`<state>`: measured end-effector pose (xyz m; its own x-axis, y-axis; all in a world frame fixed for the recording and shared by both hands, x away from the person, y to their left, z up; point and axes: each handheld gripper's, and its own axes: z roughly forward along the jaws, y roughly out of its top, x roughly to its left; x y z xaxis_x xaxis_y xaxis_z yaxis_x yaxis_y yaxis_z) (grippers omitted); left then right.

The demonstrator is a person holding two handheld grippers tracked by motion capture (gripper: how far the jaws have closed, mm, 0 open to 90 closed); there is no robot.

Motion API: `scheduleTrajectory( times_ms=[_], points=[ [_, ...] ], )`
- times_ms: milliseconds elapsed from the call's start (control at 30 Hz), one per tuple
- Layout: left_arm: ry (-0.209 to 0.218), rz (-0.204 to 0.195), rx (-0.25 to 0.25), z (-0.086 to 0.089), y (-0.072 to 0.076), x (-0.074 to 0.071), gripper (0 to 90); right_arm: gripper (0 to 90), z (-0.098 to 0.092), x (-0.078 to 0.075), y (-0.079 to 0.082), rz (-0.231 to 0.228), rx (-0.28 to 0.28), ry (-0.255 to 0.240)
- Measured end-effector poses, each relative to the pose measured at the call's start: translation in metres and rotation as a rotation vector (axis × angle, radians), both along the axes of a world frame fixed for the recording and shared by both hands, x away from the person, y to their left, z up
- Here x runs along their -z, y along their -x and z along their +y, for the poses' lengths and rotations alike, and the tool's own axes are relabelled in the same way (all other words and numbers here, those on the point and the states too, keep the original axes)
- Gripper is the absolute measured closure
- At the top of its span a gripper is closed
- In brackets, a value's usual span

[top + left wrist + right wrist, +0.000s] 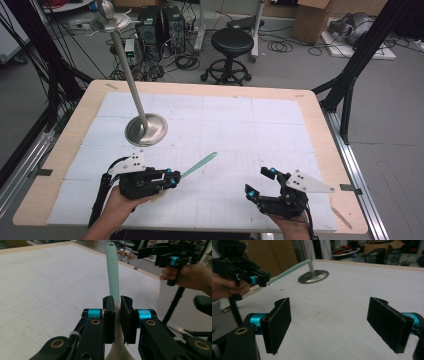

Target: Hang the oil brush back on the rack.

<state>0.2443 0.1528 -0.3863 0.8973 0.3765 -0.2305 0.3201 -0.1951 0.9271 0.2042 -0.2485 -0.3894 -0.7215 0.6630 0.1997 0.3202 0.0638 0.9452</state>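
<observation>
A long slim utensil [200, 164] with a mint-green handle and a cream end is held off the white mat. My left gripper [172, 179] is shut on it near where green meets cream. In the left gripper view the pads [109, 315] press the utensil [113, 270] from both sides, and its green handle sticks out ahead. My right gripper [261, 182] hovers over the mat's front right, open, with nothing between its fingers [277, 322]. The right gripper view has the left gripper [259, 278] and the utensil [289, 271] at upper left.
A metal stand with a round base [146, 129] and a leaning pole [127, 70] is on the mat behind the left gripper. The white mat covers a wooden table [320, 125]. Beyond the table are a black stool [232, 42], computer cases and cables.
</observation>
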Motion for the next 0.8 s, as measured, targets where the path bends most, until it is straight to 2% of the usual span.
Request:
scheduleTrajectory(
  times_ms=[33, 67, 100, 133, 167, 367, 433, 533, 633, 667, 700, 767, 800],
  points=[
    [-0.004, -0.005, 0.012, 0.000, 0.001, -0.001, 82.1, 18.9, 0.007, -0.001, -0.002, 0.001, -0.070, -0.003],
    [0.000, -0.012, 0.027, 0.001, 0.004, -0.002, 82.0, 22.8, 0.010, 0.000, -0.003, -0.002, -0.108, -0.003],
    [0.000, -0.016, 0.031, 0.001, 0.006, -0.003, 82.0, 24.9, 0.014, -0.001, -0.003, 0.001, -0.135, 0.003],
    [0.000, -0.016, 0.031, 0.001, 0.006, -0.003, 82.0, 24.9, 0.014, -0.001, -0.003, 0.001, -0.135, 0.003],
    [0.012, -0.021, 0.038, 0.003, 0.008, -0.004, 82.0, 26.7, 0.021, -0.001, -0.006, 0.006, -0.171, 0.008],
    [0.049, -0.041, 0.036, 0.005, 0.013, -0.009, 82.0, 33.5, 0.033, -0.002, -0.013, 0.016, -0.217, -0.005],
    [0.072, -0.045, 0.032, 0.004, 0.014, -0.010, 82.0, 37.3, 0.042, -0.005, -0.014, 0.011, -0.247, -0.042],
    [0.086, -0.049, 0.038, 0.003, 0.015, -0.010, 82.0, 39.2, 0.049, -0.008, -0.015, 0.002, -0.269, -0.038],
    [0.121, -0.066, 0.066, -0.001, 0.019, -0.011, 82.0, 40.7, 0.062, -0.012, -0.017, -0.006, -0.316, -0.044],
    [0.121, -0.066, 0.066, -0.001, 0.019, -0.011, 82.0, 40.7, 0.062, -0.012, -0.017, -0.006, -0.316, -0.044],
    [0.129, -0.082, 0.077, -0.002, 0.020, -0.012, 81.9, 41.7, 0.069, -0.014, -0.017, -0.015, -0.342, -0.050],
    [0.137, -0.086, 0.082, -0.002, 0.021, -0.013, 81.9, 43.8, 0.074, -0.016, -0.018, -0.026, -0.364, -0.051],
    [0.150, -0.102, 0.098, -0.002, 0.021, -0.014, 81.9, 45.5, 0.076, -0.017, -0.018, -0.030, -0.374, -0.055]
  ],
)
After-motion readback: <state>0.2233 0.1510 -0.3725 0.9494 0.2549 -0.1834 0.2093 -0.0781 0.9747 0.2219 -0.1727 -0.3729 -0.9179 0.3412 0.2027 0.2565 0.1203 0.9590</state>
